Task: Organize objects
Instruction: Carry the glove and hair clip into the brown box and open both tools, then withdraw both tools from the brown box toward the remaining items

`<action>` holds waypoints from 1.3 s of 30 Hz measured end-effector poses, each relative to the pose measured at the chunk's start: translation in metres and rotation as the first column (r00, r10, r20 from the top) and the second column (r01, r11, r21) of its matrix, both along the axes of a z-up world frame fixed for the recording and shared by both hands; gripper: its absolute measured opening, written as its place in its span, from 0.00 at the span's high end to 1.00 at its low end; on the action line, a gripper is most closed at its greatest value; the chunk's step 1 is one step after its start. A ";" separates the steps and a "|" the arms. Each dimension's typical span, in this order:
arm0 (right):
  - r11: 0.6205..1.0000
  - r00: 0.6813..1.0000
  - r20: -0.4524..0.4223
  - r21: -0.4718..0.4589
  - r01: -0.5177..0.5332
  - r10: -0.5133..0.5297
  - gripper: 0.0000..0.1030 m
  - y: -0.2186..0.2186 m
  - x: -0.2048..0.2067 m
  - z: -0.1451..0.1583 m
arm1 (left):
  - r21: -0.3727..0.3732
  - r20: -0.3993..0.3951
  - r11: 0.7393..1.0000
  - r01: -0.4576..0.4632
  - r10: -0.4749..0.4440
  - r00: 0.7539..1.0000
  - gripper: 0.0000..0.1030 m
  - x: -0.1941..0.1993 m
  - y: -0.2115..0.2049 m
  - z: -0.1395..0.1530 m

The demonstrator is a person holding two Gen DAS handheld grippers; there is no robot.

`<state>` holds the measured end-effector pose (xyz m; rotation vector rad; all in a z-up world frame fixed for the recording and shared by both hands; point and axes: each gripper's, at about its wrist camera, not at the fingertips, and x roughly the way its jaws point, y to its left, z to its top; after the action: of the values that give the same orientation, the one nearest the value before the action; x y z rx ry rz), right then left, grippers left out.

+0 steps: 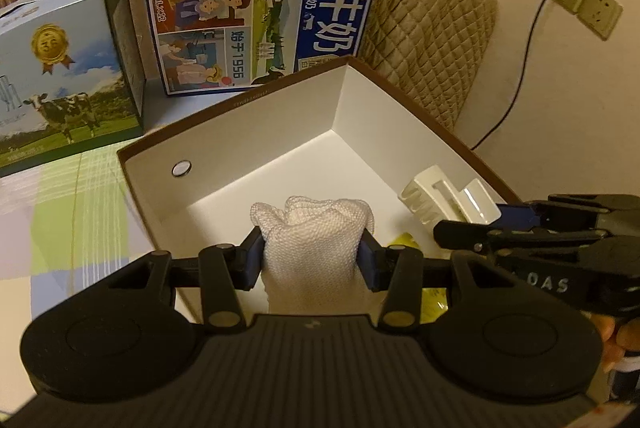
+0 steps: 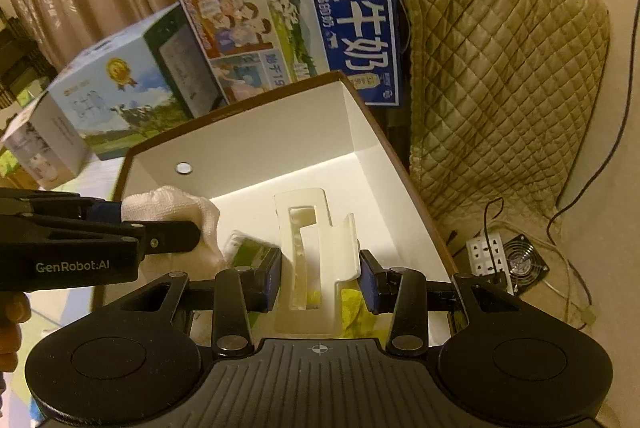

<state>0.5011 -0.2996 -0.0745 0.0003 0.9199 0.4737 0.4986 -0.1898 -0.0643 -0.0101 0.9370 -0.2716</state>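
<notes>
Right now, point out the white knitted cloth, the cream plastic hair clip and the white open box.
white knitted cloth (image 1: 312,228), left wrist view, bunched top.
cream plastic hair clip (image 2: 308,256), right wrist view, central body.
white open box (image 1: 256,131), left wrist view, inner wall.

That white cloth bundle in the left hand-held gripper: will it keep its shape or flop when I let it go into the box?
Probably flops. The white cloth bundle bulges above the left hand-held gripper, pinched narrower between the pads, so it looks soft. The knit looks grippy, unlikely to slip. It seems light and should settle in the box without rolling.
</notes>
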 end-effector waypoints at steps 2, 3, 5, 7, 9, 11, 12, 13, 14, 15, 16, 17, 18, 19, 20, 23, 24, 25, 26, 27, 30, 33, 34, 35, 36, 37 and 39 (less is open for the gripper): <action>1.000 1.000 -0.006 -0.012 0.004 -0.004 0.64 0.004 0.009 -0.005 | 0.005 -0.009 1.000 0.002 -0.002 1.000 0.59 0.010 -0.001 -0.004; 1.000 1.000 -0.007 -0.017 0.004 -0.005 0.64 0.006 0.013 -0.007 | 0.011 -0.011 1.000 0.003 -0.002 1.000 0.59 0.015 -0.002 -0.005; 1.000 1.000 -0.008 -0.030 0.005 -0.005 0.64 0.010 0.019 -0.010 | 0.029 -0.019 1.000 0.000 0.001 1.000 0.59 0.025 -0.002 -0.010; 0.999 1.000 -0.011 -0.038 0.006 -0.006 0.64 0.014 0.024 -0.015 | 0.035 -0.029 0.999 -0.003 0.004 1.000 0.59 0.034 -0.002 -0.015; 0.999 1.000 -0.014 -0.044 0.011 -0.011 0.64 0.016 0.029 -0.019 | 0.039 -0.046 0.999 -0.007 0.009 0.999 0.58 0.042 -0.001 -0.020; 0.999 1.000 -0.015 -0.045 0.014 -0.015 0.64 0.018 0.033 -0.021 | 0.046 -0.051 0.999 -0.012 0.015 0.999 0.56 0.048 0.000 -0.024; 0.999 1.000 -0.016 -0.041 0.012 -0.013 0.64 0.019 0.034 -0.022 | 0.047 -0.052 0.999 -0.013 0.015 0.999 0.55 0.050 0.000 -0.027; 0.999 1.000 -0.015 -0.042 0.012 -0.012 0.64 0.020 0.035 -0.023 | 0.045 -0.055 0.999 -0.014 0.017 0.998 0.54 0.052 0.000 -0.028; 0.999 1.000 -0.014 -0.045 0.012 -0.013 0.64 0.021 0.036 -0.023 | 0.040 -0.060 0.999 -0.019 0.021 0.998 0.52 0.054 0.001 -0.030; 0.999 1.000 -0.012 -0.046 0.012 -0.013 0.64 0.022 0.037 -0.023 | 0.036 -0.065 0.999 -0.023 0.026 0.998 0.51 0.056 0.002 -0.032; 0.999 1.000 -0.012 -0.046 0.013 -0.013 0.64 0.022 0.037 -0.023 | 0.031 -0.066 0.999 -0.024 0.026 0.997 0.51 0.056 0.002 -0.033; 0.999 1.000 -0.012 -0.044 0.013 -0.013 0.64 0.022 0.037 -0.024 | 0.029 -0.063 0.999 -0.024 0.025 0.998 0.48 0.056 0.003 -0.033; 0.999 1.000 -0.013 -0.044 0.012 -0.013 0.64 0.022 0.038 -0.024 | 0.034 -0.060 0.999 -0.026 0.028 0.998 0.45 0.056 0.002 -0.032; 0.999 1.000 -0.012 -0.044 0.012 -0.013 0.64 0.023 0.037 -0.024 | 0.037 -0.057 0.999 -0.030 0.032 0.998 0.40 0.056 0.003 -0.032; 0.999 1.000 -0.011 -0.044 0.012 -0.012 0.64 0.022 0.038 -0.024 | 0.036 -0.050 0.999 -0.033 0.034 0.998 0.39 0.056 0.003 -0.031; 0.999 1.000 -0.008 -0.041 0.017 -0.017 0.64 0.023 0.038 -0.024 | 0.028 -0.044 0.999 -0.036 0.038 0.998 0.37 0.056 0.005 -0.028; 0.999 1.000 -0.006 -0.040 0.020 -0.020 0.64 0.023 0.039 -0.024 | 0.029 -0.041 0.999 -0.036 0.038 0.998 0.36 0.055 0.005 -0.027; 0.999 1.000 -0.003 -0.038 0.023 -0.023 0.64 0.023 0.039 -0.025 | 0.031 -0.039 0.999 -0.037 0.038 0.999 0.36 0.055 0.006 -0.027; 0.999 1.000 -0.002 -0.037 0.024 -0.024 0.64 0.024 0.040 -0.025 | 0.033 -0.038 0.999 -0.037 0.039 0.999 0.35 0.054 0.006 -0.026; 0.999 1.000 0.003 -0.036 0.027 -0.027 0.64 0.024 0.040 -0.025 | 0.033 -0.037 0.999 -0.040 0.041 0.998 0.34 0.054 0.006 -0.025; 0.999 0.999 0.021 -0.035 0.039 -0.039 0.64 0.025 0.041 -0.025 | 0.033 -0.035 0.999 -0.043 0.045 0.998 0.34 0.053 0.008 -0.023; 0.998 0.998 0.039 -0.036 0.044 -0.042 0.60 0.026 0.041 -0.024 | 0.033 -0.032 0.998 -0.047 0.048 0.998 0.32 0.051 0.010 -0.021; 0.999 0.998 0.044 -0.032 0.039 -0.038 0.55 0.027 0.040 -0.023 | 0.031 -0.032 0.998 -0.049 0.050 0.998 0.31 0.050 0.011 -0.020; 0.999 0.998 0.049 -0.024 0.034 -0.033 0.50 0.027 0.039 -0.022 | 0.029 -0.032 0.998 -0.051 0.052 0.998 0.31 0.050 0.012 -0.019; 0.999 0.998 0.058 -0.022 0.036 -0.034 0.48 0.027 0.037 -0.020 | 0.027 -0.032 0.998 -0.053 0.054 0.998 0.31 0.049 0.013 -0.018; 0.999 0.997 0.068 -0.028 0.038 -0.036 0.46 0.028 0.036 -0.018 | 0.026 -0.031 0.998 -0.055 0.056 0.998 0.30 0.048 0.014 -0.017; 0.999 0.996 0.082 -0.038 0.038 -0.035 0.45 0.027 0.032 -0.015 | 0.021 -0.029 0.998 -0.057 0.058 0.998 0.28 0.046 0.016 -0.015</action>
<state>0.5329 -0.2724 -0.0892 -0.0383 0.8477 0.4188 0.5442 -0.1741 -0.0793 -0.0223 0.9673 -0.2090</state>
